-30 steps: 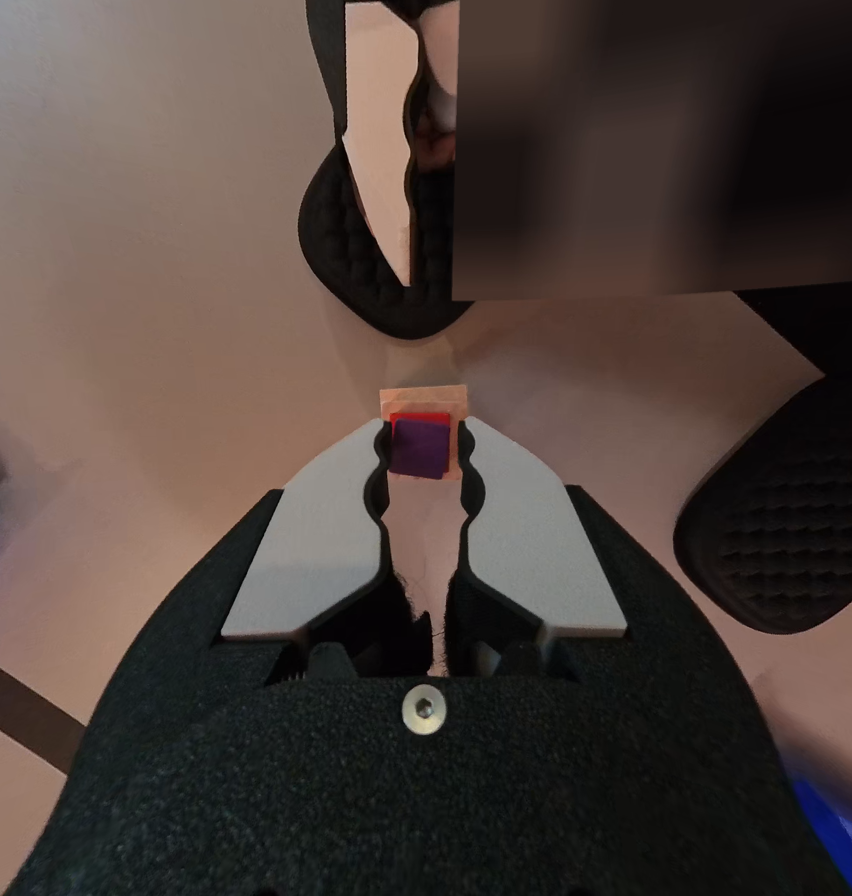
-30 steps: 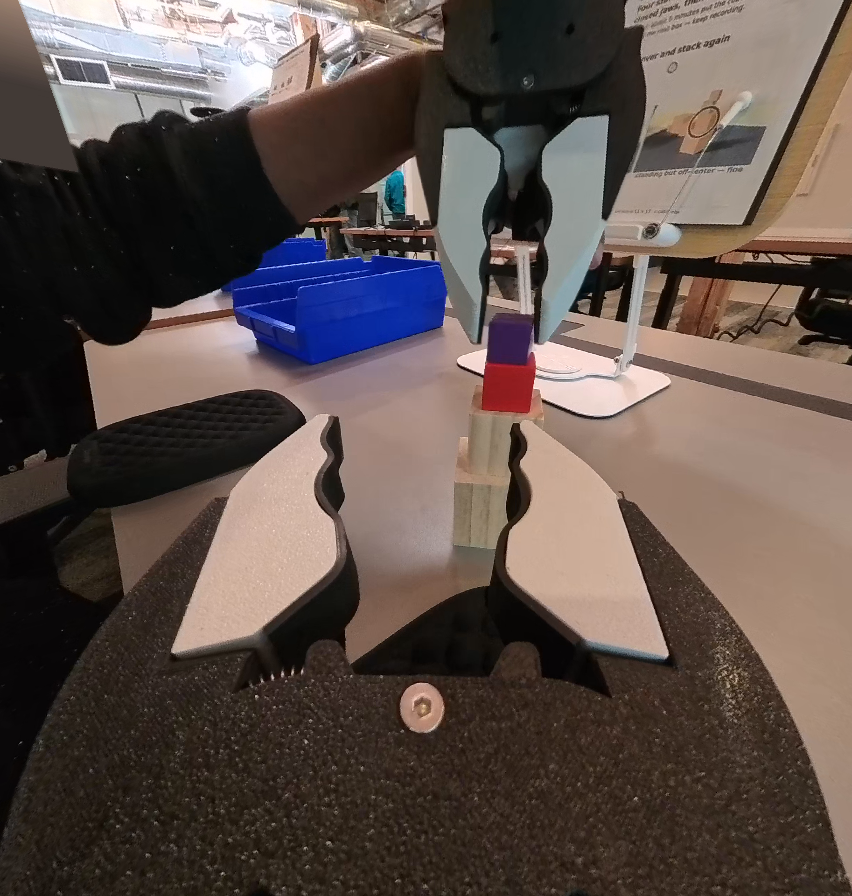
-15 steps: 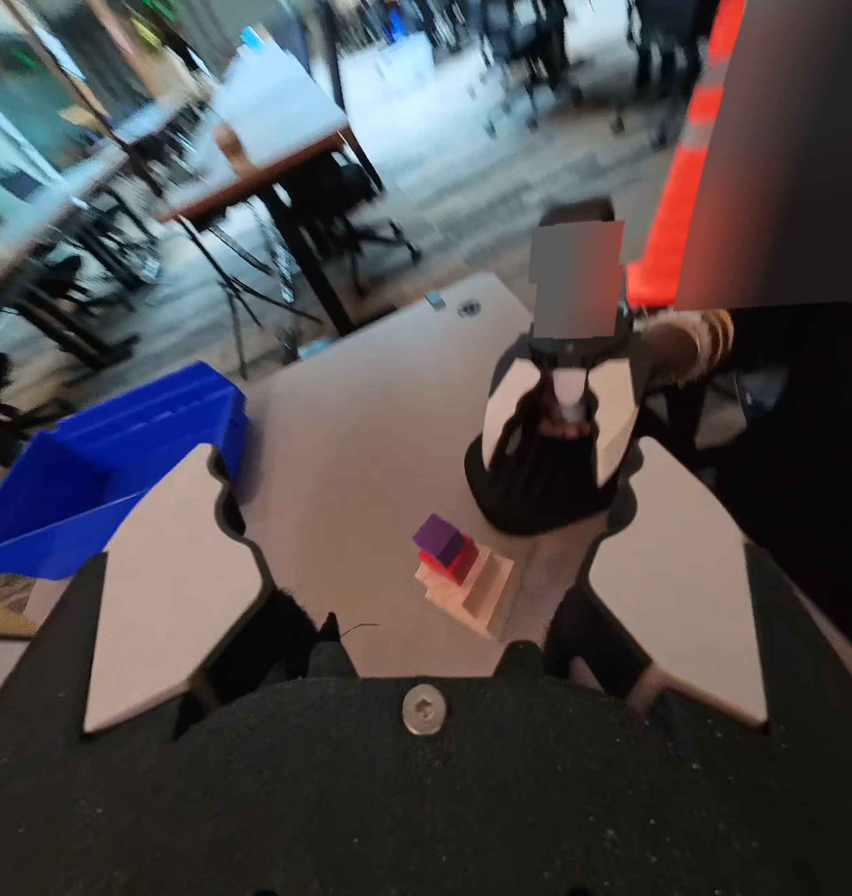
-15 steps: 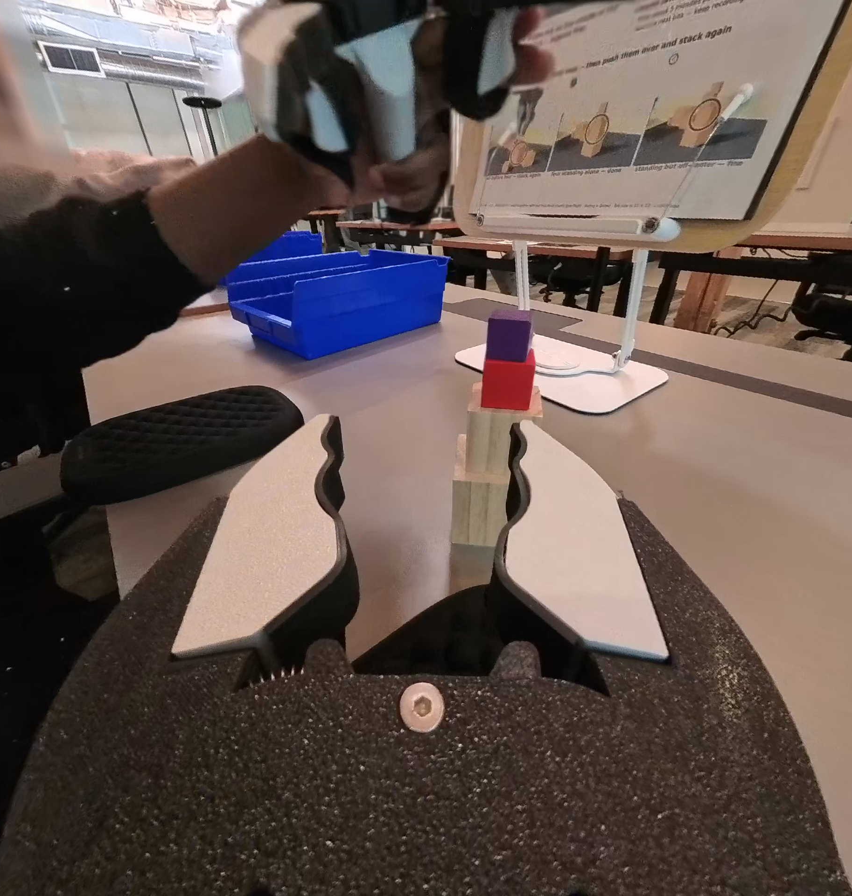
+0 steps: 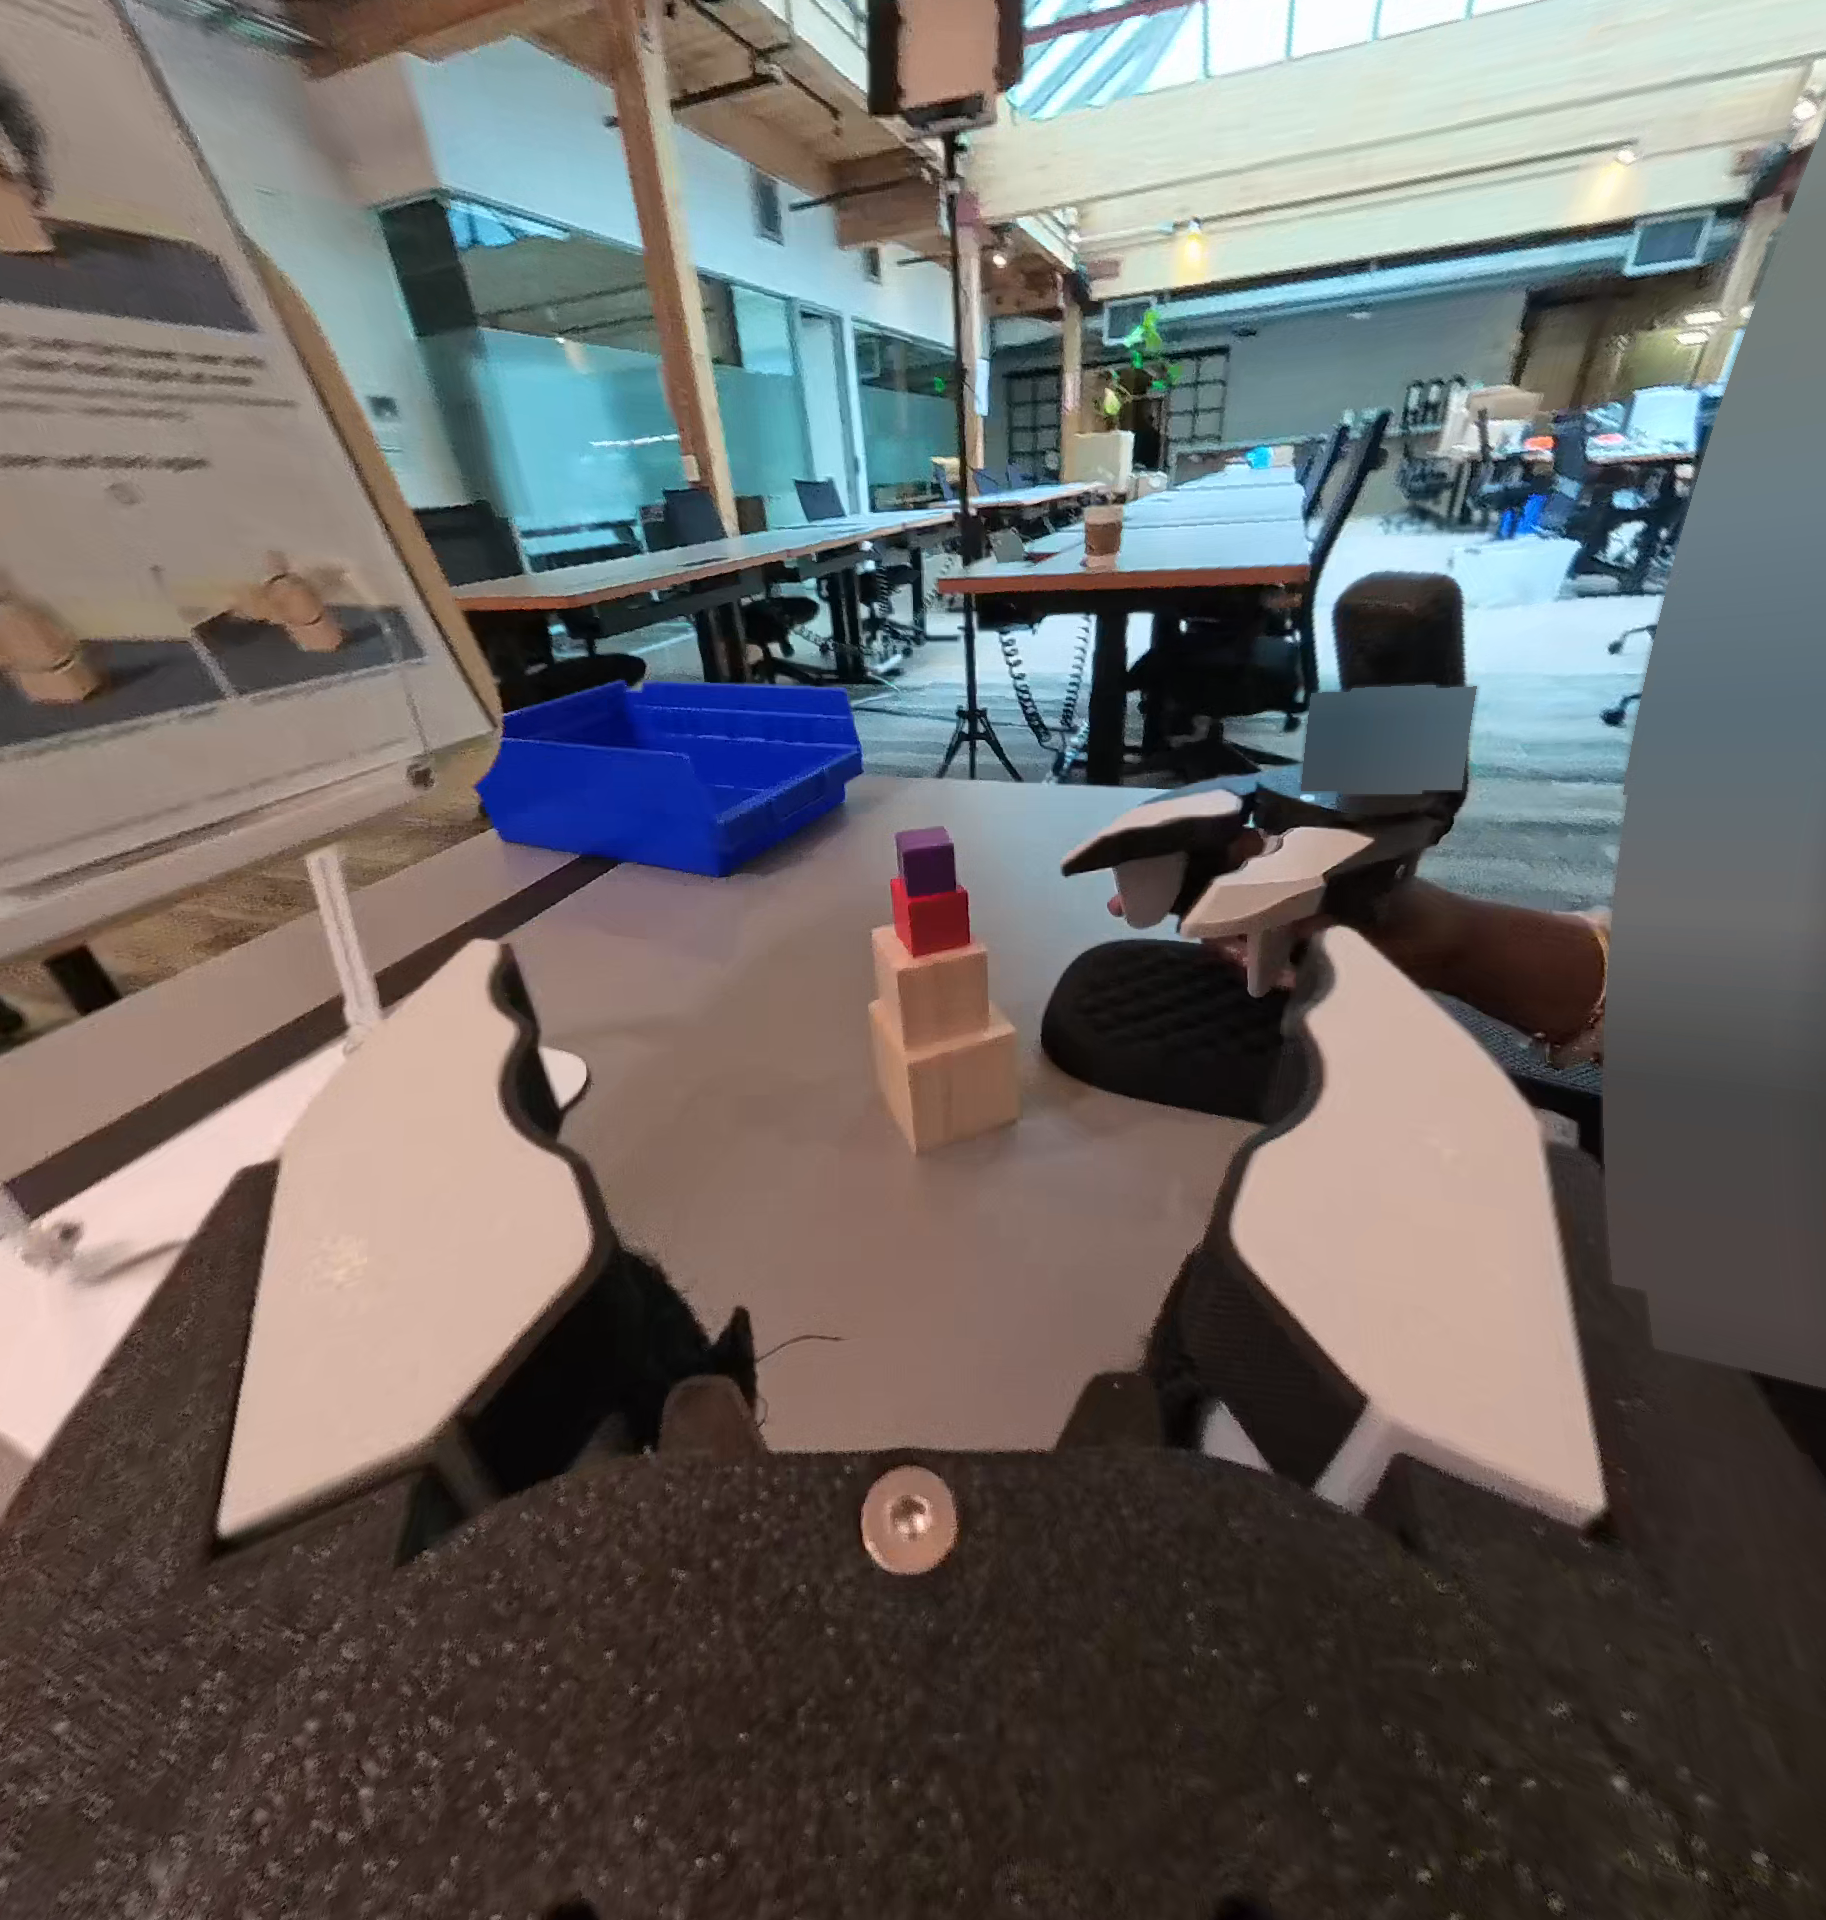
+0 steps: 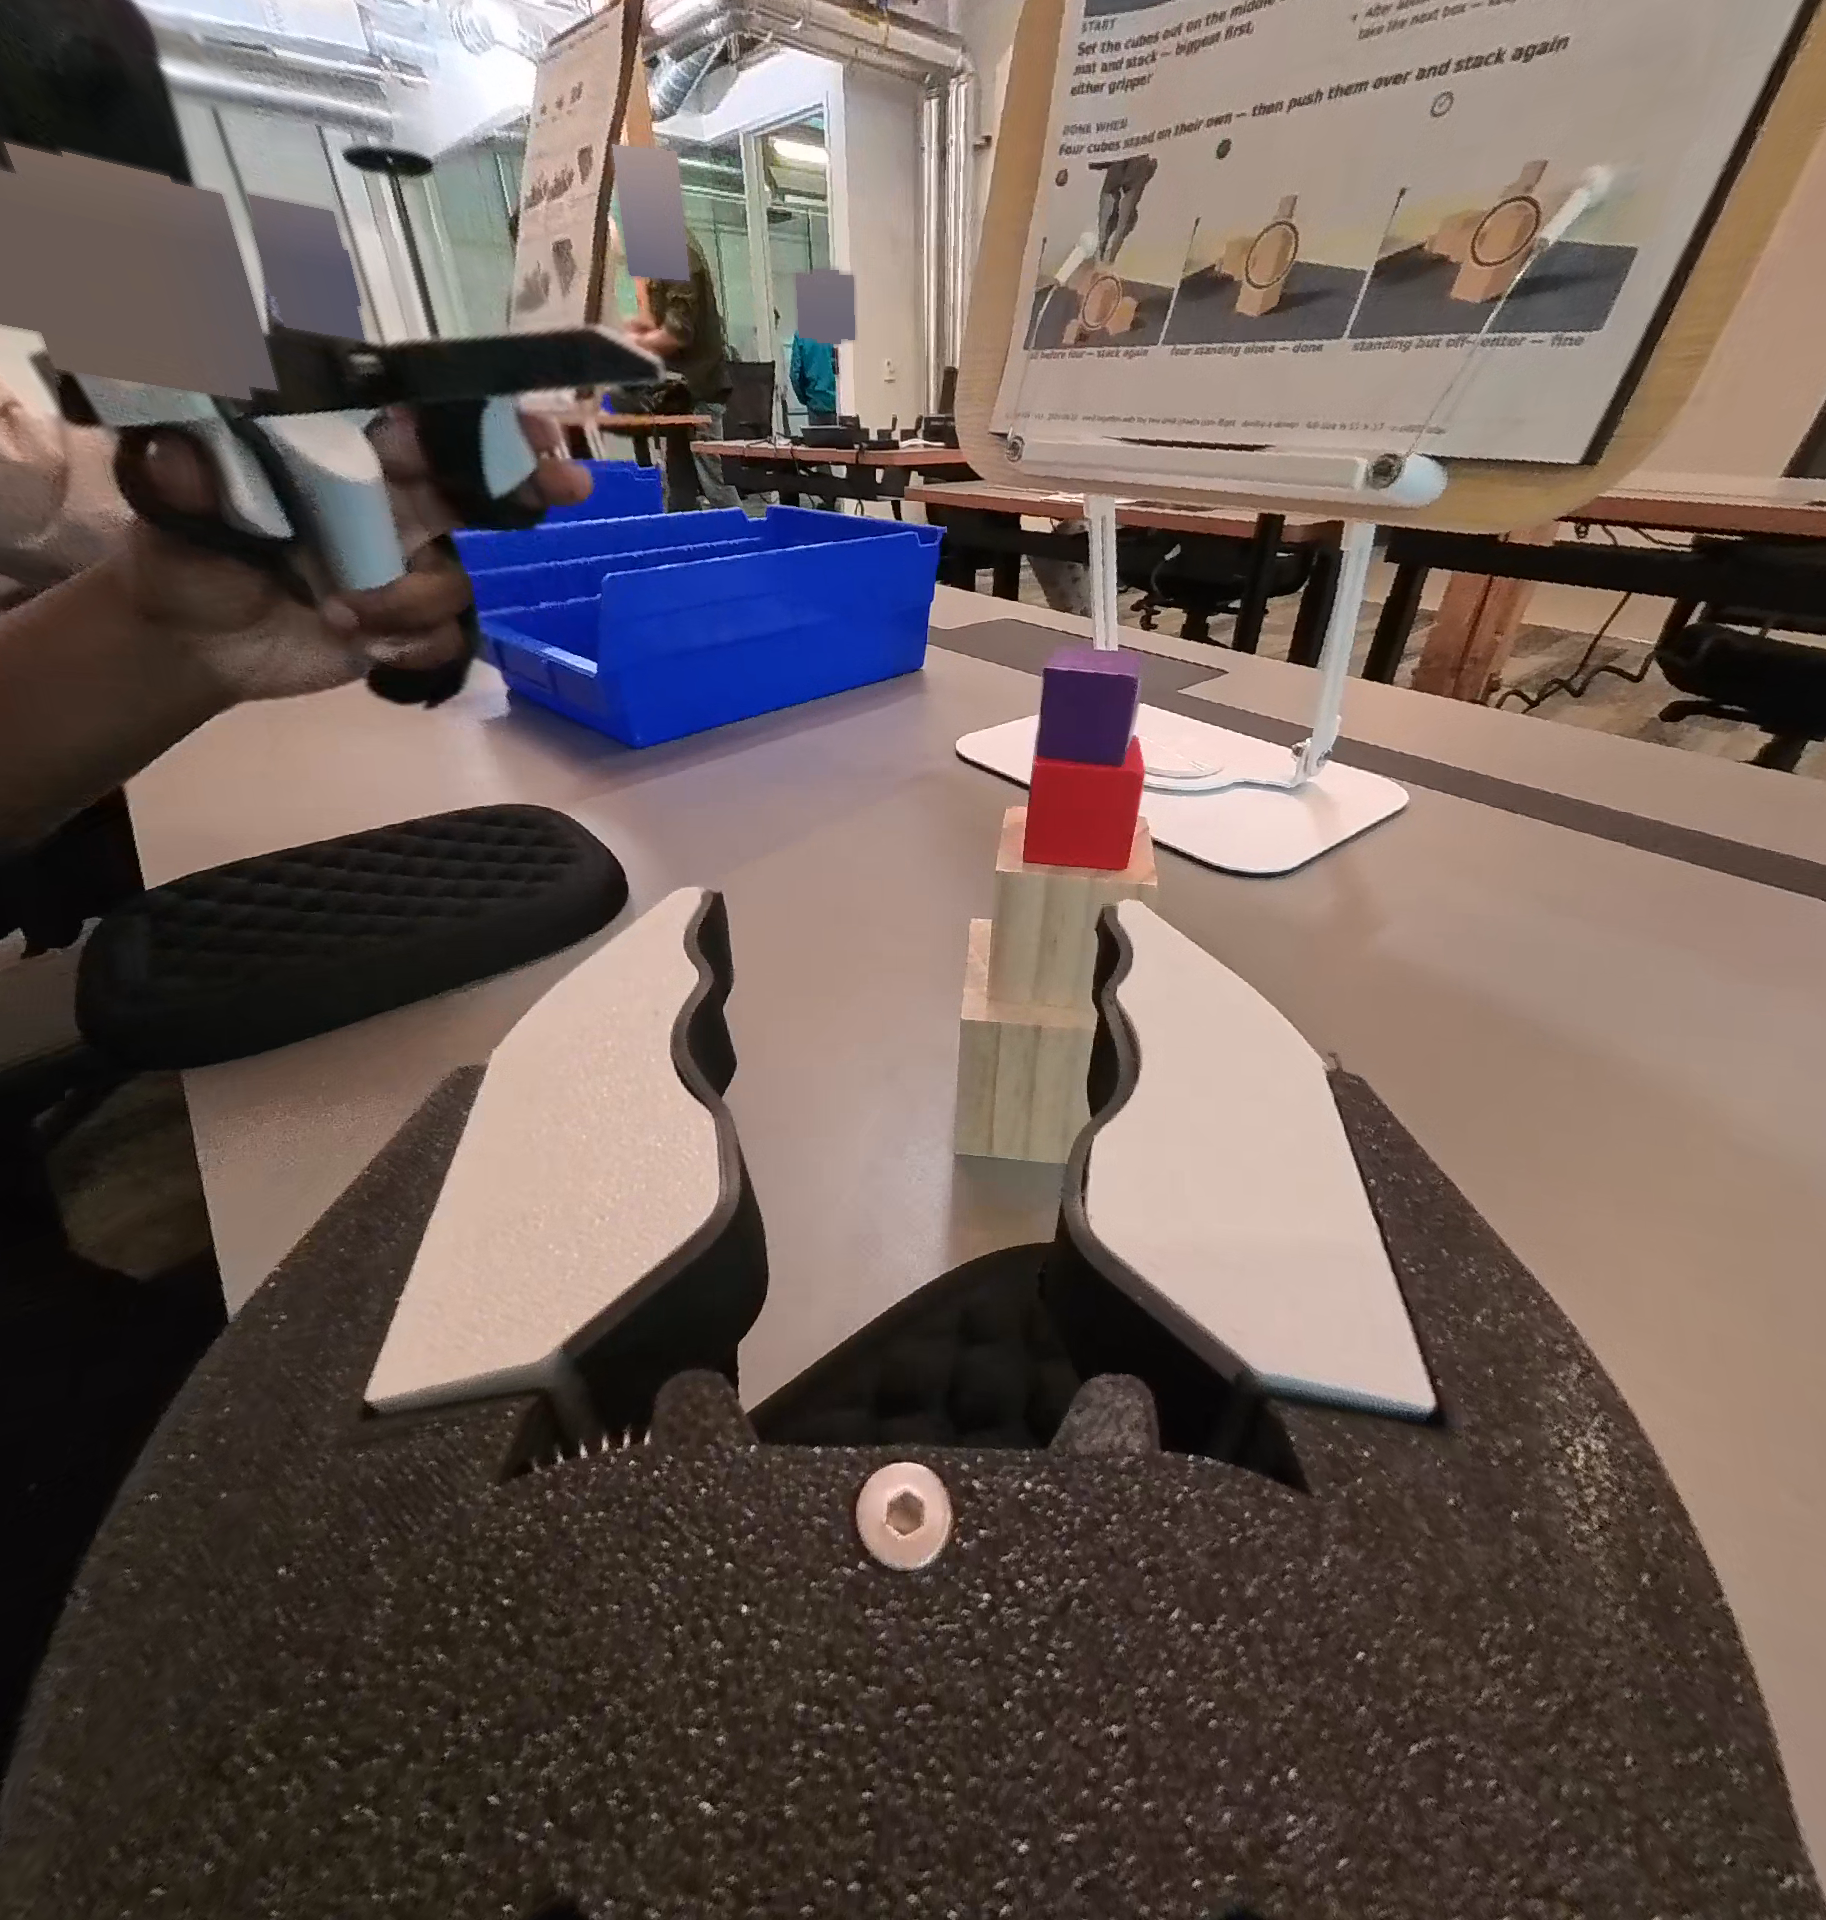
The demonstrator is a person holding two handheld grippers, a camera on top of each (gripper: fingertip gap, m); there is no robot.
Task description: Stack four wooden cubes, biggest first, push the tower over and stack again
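A stack of cubes stands on the grey table (image 5: 743, 1039): a purple cube (image 5: 927, 860) on a red cube (image 5: 930, 916) on two wooden cubes (image 5: 942, 1039). My left gripper (image 5: 911, 961) is wide open and empty, drawn back from the stack. In the right wrist view the left gripper (image 6: 389, 416) hangs in a hand at the upper left, well clear of the purple cube (image 6: 1088, 707). My right gripper (image 6: 907, 912) is open and empty. The wooden cubes (image 6: 1044, 956) stand just beyond its right fingertip (image 6: 1122, 966), with no grip on them.
A blue bin (image 6: 701, 613) sits at the far left of the table. An instruction board (image 6: 1304, 208) on a white stand base (image 6: 1252, 821) is behind the stack. A black padded rest (image 6: 348, 914) lies to the left of my right gripper. To the purple cube (image 6: 1088, 707): right tips about 6 centimeters, left tips about 20 centimeters.
My left gripper let go of the purple cube on top of the stack, opened wide, and drew up and away. The stack stayed standing. My right gripper has not moved.
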